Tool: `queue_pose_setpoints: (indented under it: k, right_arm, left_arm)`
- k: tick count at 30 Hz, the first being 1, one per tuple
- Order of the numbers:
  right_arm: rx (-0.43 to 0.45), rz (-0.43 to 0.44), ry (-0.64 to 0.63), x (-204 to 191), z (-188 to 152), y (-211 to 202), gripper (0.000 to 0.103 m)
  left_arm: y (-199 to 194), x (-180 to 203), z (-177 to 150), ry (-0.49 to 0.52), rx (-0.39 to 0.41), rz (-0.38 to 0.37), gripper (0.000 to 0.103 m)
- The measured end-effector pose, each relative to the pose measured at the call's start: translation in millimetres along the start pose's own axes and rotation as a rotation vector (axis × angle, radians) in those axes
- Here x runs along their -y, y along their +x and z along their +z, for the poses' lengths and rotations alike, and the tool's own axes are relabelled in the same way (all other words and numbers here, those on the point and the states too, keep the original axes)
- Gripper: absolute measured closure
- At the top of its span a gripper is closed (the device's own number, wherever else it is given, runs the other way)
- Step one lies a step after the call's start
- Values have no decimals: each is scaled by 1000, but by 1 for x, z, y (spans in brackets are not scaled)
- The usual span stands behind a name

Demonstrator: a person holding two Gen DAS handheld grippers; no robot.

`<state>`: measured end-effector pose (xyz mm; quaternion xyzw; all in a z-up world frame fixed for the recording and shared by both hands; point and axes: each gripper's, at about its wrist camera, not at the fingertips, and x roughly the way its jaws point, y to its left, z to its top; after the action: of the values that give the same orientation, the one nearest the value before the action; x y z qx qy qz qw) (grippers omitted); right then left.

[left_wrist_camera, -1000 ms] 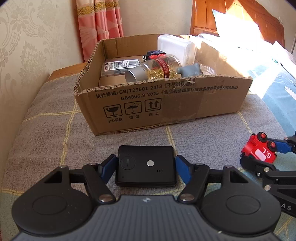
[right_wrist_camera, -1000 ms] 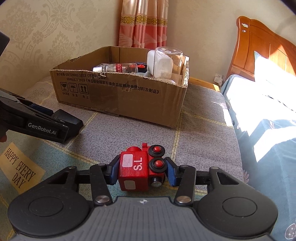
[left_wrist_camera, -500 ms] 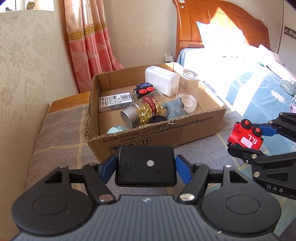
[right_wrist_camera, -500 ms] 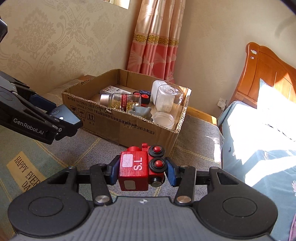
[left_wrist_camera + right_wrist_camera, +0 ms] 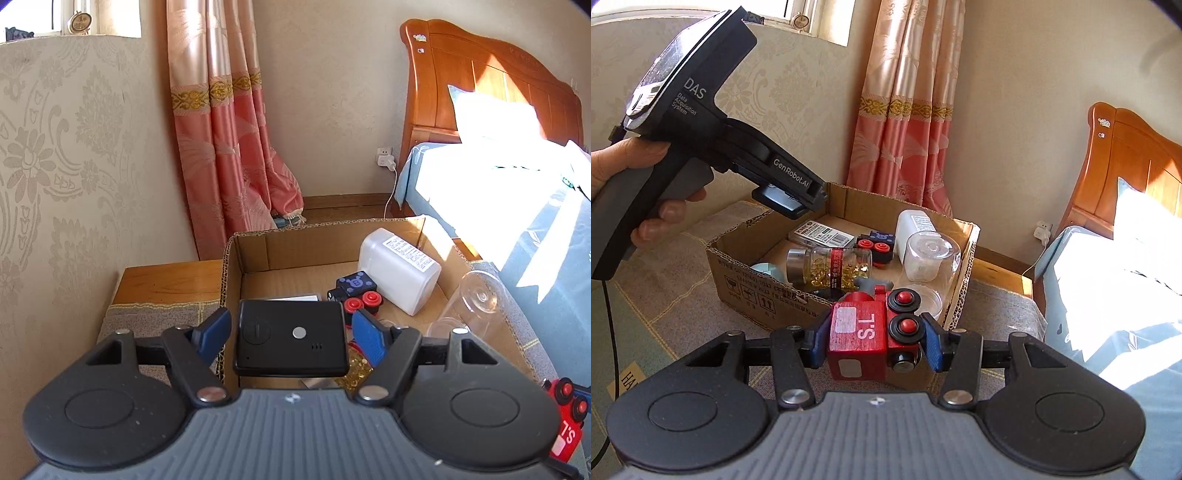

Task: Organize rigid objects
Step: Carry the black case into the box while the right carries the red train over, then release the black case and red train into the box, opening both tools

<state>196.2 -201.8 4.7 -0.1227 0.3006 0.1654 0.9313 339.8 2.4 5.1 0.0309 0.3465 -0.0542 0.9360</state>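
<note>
My left gripper (image 5: 291, 339) is shut on a flat black device (image 5: 291, 338) and holds it in the air over the left part of the open cardboard box (image 5: 251, 251). In the right wrist view the left gripper (image 5: 798, 206) hangs above the box's (image 5: 775, 288) left rear corner. My right gripper (image 5: 873, 338) is shut on a red wooden toy train (image 5: 871, 336) marked "S.L", held above the box's front wall. The train also shows in the left wrist view (image 5: 567, 421) at the lower right.
The box holds a white plastic container (image 5: 399, 271), a clear glass (image 5: 929, 258), a capsule bottle (image 5: 831, 267), a dark toy with red wheels (image 5: 356, 291), a flat packet (image 5: 823, 234) and a clear lid (image 5: 925, 297). A bed (image 5: 1108, 277) lies right, a curtain (image 5: 229, 147) behind.
Both grippers rose from the cloth-covered surface and moved forward toward the box. The left one now holds the black device above the box interior; the right holds the train at its front wall.
</note>
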Motion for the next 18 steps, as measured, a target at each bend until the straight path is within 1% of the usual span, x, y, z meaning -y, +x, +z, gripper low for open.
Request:
queue_pose_setpoints:
  k: [2, 6, 8, 11, 13, 15, 17, 18]
  right_arm:
    - [-3, -2, 6, 2, 1, 4, 49]
    - [-3, -15, 13, 8, 8, 13, 49]
    - [-2, -23, 20, 12, 13, 20, 49]
    - [2, -29, 36, 17, 22, 31, 48]
    - [-8, -39, 52, 20, 25, 39, 38]
    - [-8, -54, 88, 22, 25, 39, 8]
    - [10, -41, 119, 23, 23, 31, 2]
    - [9, -37, 129, 23, 22, 27, 0]
  left_arm:
    - [2, -3, 0, -2, 8, 13, 13]
    - [-11, -9, -9, -28, 28, 5, 7]
    - [-23, -11, -16, -45, 40, 14, 2]
    - [-37, -12, -24, -43, 53, 33, 2]
    - [-47, -10, -31, -35, 61, 44, 2]
    - [-57, -9, -39, -25, 63, 45, 2]
    - [-64, -8, -45, -20, 58, 49, 2]
    - [-68, -7, -49, -23, 58, 55, 2]
